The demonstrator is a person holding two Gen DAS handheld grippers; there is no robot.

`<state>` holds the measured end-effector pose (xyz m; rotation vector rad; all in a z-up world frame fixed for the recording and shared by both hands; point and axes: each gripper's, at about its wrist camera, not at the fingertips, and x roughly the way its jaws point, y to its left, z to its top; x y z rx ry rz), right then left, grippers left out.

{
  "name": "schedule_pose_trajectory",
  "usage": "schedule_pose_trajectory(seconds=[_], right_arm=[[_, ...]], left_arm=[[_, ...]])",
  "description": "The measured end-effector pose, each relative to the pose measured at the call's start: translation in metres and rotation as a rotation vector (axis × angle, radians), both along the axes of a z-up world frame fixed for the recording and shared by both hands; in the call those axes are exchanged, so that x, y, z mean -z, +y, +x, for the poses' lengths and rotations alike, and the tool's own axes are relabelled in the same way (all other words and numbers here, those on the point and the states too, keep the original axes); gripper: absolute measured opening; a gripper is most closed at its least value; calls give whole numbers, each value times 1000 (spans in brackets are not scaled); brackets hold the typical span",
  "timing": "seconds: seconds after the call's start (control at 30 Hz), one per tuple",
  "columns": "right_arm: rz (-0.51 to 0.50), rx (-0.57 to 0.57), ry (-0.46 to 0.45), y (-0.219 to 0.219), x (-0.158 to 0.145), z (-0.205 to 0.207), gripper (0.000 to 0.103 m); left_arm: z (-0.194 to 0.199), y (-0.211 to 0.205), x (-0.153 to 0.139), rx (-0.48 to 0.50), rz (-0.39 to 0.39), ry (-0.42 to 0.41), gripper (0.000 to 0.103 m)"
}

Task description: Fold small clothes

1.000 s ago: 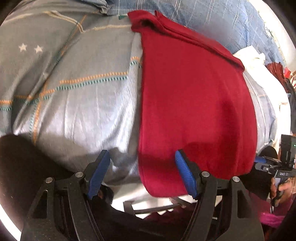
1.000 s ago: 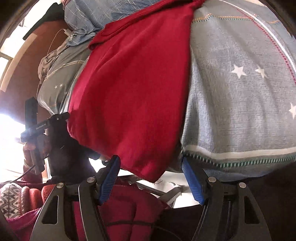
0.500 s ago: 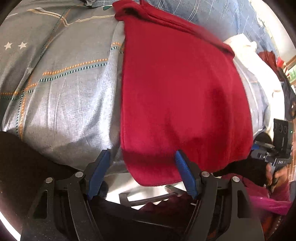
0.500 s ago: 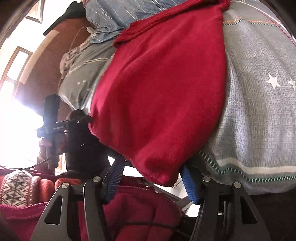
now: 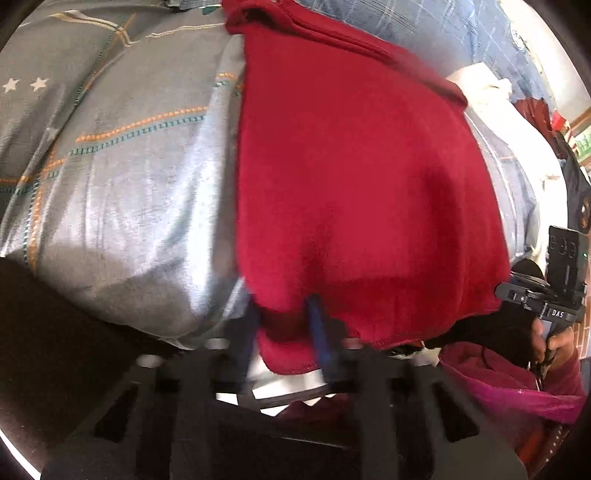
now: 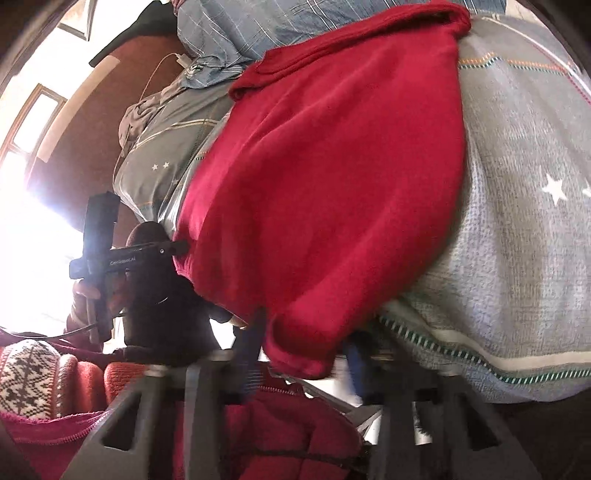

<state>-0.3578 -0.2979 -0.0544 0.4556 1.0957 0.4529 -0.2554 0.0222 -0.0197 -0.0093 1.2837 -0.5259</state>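
1 red garment lies spread on a grey bedcover, its near hem hanging over the bed's front edge. Its long left edge runs straight up the cover beside a stitched orange-and-teal line; the far end is bunched into a ridge against a blue checked cloth.

Both near corners are taken. The left gripper has its jaws together, clamped on the left corner of the hem, with the red cloth pinched between blue pads that show only as blur. The right gripper has its jaws closing, the right corner of the hem between them; the pads are blurred, and red cloth fills the gap from one to the other.

Left of the garment the cover lies bare, with 2 white stars far off. On the right the cover is also bare, with more stars and a teal dashed border at the bed's edge. Beyond the garment's right edge, in the left view, sit white cloth and dark clutter. A patterned knit and red fabric lie below the bed edge.
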Motion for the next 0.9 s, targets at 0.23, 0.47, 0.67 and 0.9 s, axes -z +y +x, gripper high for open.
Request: schedule_pose_trajectory(seconds=[0.23,0.47,0.67,0.9], right_arm=[[42,-4,-150,-3,-53,1,14],[52,84,-284,-22,-93,39,13],[22,176,-369,-38,-119,82,13],[-50,306,-388,-61,-133,149,13]], left_arm=[[6,9,-42,33,-113,-52,7],[46,7,-94,0,-249,-194,7],[96,-8,-104,-34,-270,-302,7],[159,-34,-110,-98,-267,-362,7]])
